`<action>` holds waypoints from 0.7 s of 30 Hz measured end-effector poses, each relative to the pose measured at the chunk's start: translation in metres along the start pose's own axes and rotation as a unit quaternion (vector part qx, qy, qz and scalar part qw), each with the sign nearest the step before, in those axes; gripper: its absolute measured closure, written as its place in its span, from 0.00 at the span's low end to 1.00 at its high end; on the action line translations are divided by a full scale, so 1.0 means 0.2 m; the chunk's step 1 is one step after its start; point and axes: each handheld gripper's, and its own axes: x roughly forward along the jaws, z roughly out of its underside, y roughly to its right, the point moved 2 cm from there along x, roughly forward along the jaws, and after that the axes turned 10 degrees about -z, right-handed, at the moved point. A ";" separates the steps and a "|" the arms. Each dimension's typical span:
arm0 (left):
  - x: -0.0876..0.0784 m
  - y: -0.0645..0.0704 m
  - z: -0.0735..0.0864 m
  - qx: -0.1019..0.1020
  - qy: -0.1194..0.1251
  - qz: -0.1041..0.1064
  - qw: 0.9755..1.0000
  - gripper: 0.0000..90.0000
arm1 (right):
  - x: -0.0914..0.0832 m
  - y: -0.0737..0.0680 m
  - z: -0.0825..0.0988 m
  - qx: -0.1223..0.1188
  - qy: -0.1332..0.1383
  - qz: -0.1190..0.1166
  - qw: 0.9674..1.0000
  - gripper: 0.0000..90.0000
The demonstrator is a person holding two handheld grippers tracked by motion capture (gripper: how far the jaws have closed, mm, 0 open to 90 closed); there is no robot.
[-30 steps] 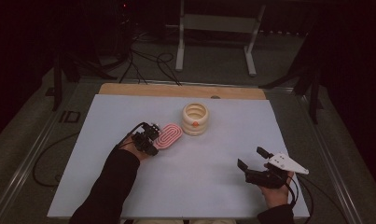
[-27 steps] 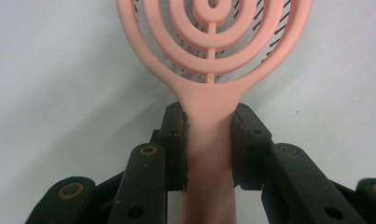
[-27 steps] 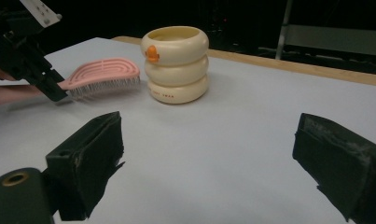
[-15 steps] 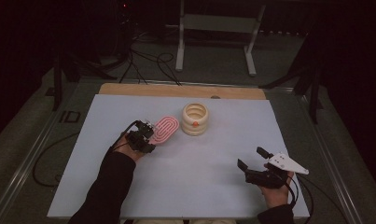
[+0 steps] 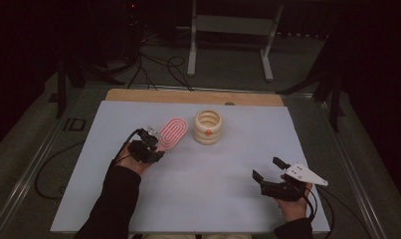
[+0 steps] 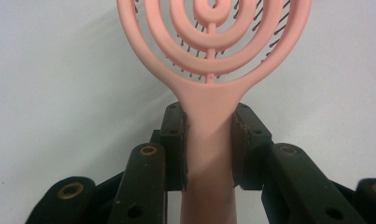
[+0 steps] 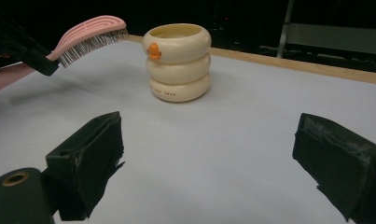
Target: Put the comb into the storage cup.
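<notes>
High view: the pale table (image 5: 198, 199) is seen whole, with a wooden strip (image 5: 193, 97) along its far edge, a detail that is cut to a sliver in the right gripper view. The cream ringed cup (image 5: 208, 127) is stood upright near the far middle; its orange mark is faced toward the person. The pink brush (image 5: 173, 134) is seen just left of the cup, apart from it, gripped by its handle in the left gripper (image 5: 149, 147), which is held in a hand with a dark sleeve (image 5: 113, 204). The right gripper (image 5: 270, 174) is held near the front right corner, well apart from both things, jaws spread wide with nothing between them

Left gripper view: the clamp on the brush handle (image 6: 209, 154) is shown close, pads (image 6: 176, 144) pressed on both sides of the neck; dark bristles are glimpsed through the slots of the looped head

Right gripper view: the brush (image 7: 90, 35) is shown side-on, lifted clear of the table, bristles down, head tilted toward the cup (image 7: 178, 63); small lettering on the cup's bottom ring is too small to be read
</notes>
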 end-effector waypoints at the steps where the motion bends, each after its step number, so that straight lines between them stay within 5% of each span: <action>1: 0.00 0.00 0.00 0.000 0.005 0.000 1.000 0.78 | 0.00 0.00 0.00 0.000 0.000 0.000 1.000 0.09; 21: -0.05 -0.02 0.08 0.002 0.084 0.007 0.996 0.78 | 0.03 -0.01 0.02 0.001 -0.008 -0.006 1.000 0.09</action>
